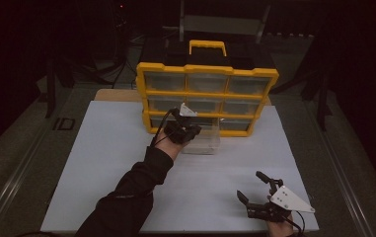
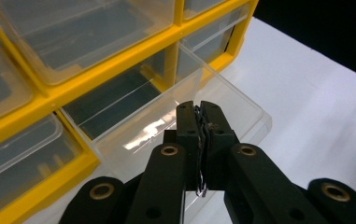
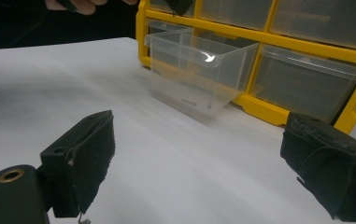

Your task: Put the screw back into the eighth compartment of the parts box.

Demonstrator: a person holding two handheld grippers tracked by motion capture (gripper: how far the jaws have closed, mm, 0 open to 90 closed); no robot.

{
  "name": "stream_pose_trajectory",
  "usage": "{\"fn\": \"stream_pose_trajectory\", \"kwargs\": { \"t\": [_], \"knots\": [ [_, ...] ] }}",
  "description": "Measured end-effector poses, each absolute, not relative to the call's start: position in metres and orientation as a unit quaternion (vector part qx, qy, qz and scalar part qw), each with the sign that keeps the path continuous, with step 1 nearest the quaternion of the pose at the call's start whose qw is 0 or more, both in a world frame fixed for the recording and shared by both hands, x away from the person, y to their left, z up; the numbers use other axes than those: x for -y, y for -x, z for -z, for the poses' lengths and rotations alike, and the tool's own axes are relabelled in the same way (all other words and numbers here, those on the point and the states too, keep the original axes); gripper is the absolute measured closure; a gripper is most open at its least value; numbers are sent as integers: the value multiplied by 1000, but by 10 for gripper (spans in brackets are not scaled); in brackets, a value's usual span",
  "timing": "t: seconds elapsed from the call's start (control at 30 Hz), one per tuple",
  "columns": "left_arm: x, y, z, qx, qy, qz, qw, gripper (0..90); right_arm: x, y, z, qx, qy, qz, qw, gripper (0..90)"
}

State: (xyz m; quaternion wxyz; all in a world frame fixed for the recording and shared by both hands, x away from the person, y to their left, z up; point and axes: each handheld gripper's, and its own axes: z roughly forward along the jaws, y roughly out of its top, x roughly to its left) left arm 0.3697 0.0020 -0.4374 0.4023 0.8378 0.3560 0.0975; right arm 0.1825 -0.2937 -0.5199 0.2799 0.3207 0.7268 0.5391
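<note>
A yellow-framed organiser of clear plastic drawers stood at the far edge of the white sheet. Its bottom-middle clear drawer was pulled out onto the sheet. The left gripper was clenched on the drawer's thin side wall. The right gripper hung released, well apart, over bare sheet.

L arm: dark sleeve runs from bottom centre-left up to mid-frame in high view | left gripper: jaws pressed together, tips pointing up-frame | right gripper: bottom right of high view, jaws spread wide, holding nothing, hand barely in frame
</note>
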Motion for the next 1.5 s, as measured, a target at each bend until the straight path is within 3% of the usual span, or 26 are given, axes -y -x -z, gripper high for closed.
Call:
{"fn": "stream_pose_trajectory", "kwargs": {
  "t": [0.87,1.1,1.5],
  "knots": [
    [28,-394,465,-379,-858,-51,343,856,294,-182,519,-727,-320,-539,280,102],
    [26,-391,454,-376,-852,-55,360,707,294,-182,519,-727,-321,-539,280,102],
    [-1,-379,440,-357,-848,-50,388,370,295,-182,520,-727,-322,-538,280,102]
  ]
}}
